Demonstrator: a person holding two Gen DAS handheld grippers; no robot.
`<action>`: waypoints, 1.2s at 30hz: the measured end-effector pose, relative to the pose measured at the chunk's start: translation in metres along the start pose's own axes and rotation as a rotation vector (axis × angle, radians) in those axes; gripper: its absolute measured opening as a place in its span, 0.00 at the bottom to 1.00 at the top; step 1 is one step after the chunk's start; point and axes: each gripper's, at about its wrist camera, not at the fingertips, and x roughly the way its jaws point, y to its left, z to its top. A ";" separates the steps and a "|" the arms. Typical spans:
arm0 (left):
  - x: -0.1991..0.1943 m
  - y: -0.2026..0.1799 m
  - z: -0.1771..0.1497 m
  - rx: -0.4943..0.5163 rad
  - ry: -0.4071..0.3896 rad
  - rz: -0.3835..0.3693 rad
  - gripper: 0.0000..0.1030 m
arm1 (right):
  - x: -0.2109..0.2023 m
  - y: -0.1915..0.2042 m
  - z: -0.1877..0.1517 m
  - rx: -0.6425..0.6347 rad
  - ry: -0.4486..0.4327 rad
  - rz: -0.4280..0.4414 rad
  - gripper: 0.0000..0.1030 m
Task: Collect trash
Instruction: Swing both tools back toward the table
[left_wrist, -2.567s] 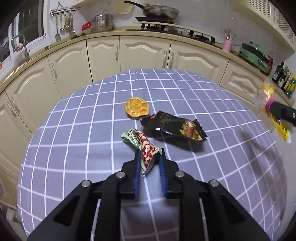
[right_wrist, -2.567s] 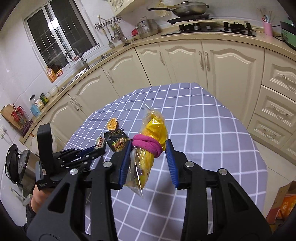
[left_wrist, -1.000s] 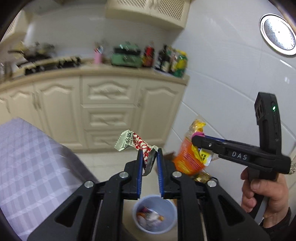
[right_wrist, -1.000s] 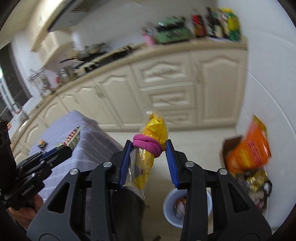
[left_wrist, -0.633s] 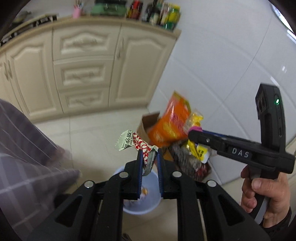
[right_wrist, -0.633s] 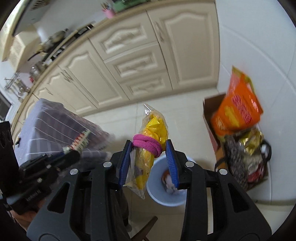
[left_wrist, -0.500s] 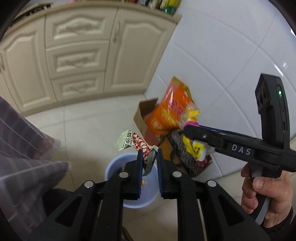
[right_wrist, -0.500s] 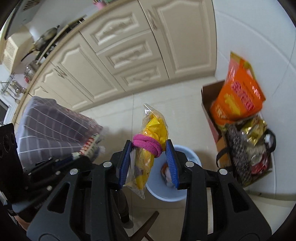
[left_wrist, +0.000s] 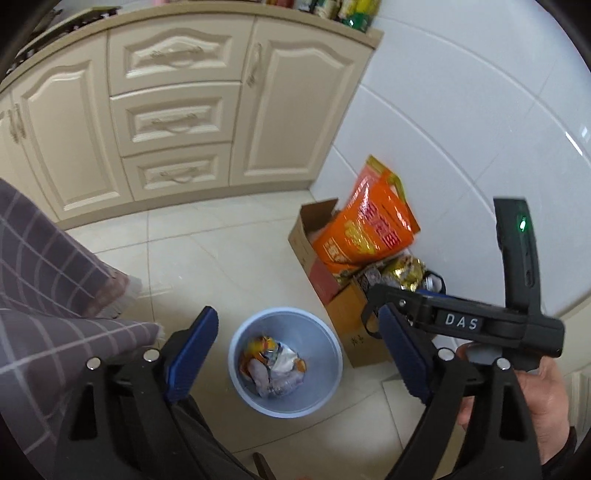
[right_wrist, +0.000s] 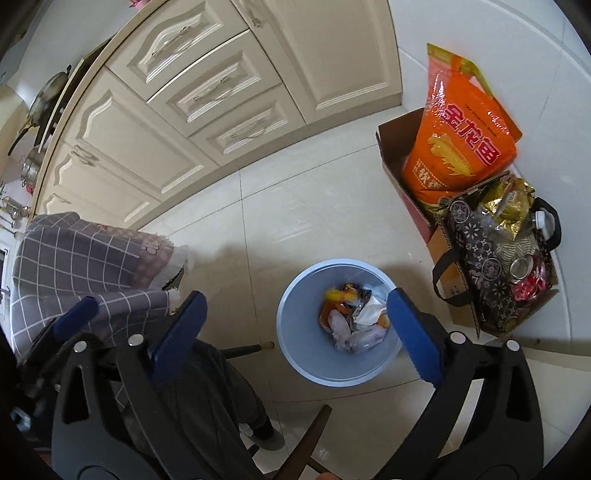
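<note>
Several crumpled, colourful wrappers (left_wrist: 275, 363) heaped inside pale-blue bin (left_wrist: 240, 384).

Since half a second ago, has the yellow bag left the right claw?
Yes. The right claw has just been opening and nothing is between its fingers now; it hangs over the blue bin, where yellow trash lies.

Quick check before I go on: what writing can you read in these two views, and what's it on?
"DAS": on the right tool's black body.
"金龙鱼": large red characters on the orange bag.
Smaller print on that bag: too blurred to read.
Wrappers in the blue bin: nothing legible.
</note>
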 end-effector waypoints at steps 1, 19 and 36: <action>-0.004 -0.001 0.001 0.000 -0.012 0.006 0.85 | -0.001 0.001 0.001 -0.002 -0.003 0.002 0.94; -0.148 0.016 0.024 -0.016 -0.316 0.128 0.90 | -0.070 0.112 0.028 -0.190 -0.155 0.133 0.94; -0.339 0.143 -0.011 -0.262 -0.578 0.552 0.93 | -0.123 0.367 -0.009 -0.604 -0.223 0.430 0.94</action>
